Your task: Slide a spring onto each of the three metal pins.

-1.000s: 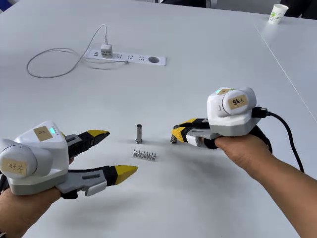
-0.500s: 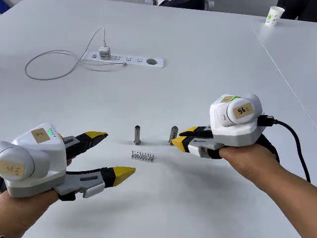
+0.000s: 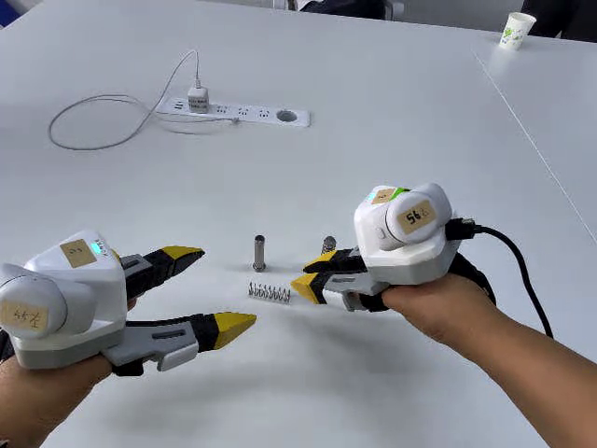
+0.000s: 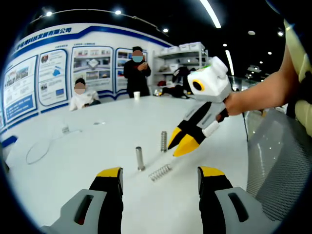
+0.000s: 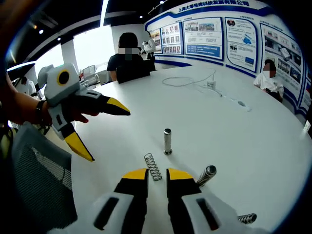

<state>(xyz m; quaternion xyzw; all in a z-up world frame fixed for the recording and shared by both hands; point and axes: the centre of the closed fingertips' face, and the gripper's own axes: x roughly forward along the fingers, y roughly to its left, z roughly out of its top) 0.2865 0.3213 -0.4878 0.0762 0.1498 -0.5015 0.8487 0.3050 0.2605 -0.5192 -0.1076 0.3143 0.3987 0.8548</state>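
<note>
A bare pin [image 3: 259,253] stands upright on the white table [image 3: 392,140]. One loose spring [image 3: 270,293] lies flat at its 5 o'clock, and a second pin [image 3: 328,245] at its 3 o'clock wears its own spring. In the right gripper view a third spring [image 5: 246,218] lies at the lower edge; I cannot tell whether a pin is inside it. The right tool [image 3: 308,280], held level in the right hand [image 3: 438,303], points toward 9 o'clock just beside the loose spring, with a narrow gap between its jaws and nothing in them. The left tool [image 3: 213,287], in the left hand [image 3: 37,392], points toward 3 o'clock with its jaws wide apart and empty. At 12 o'clock lie one power strip [image 3: 233,109] and one cable [image 3: 93,126].
</note>
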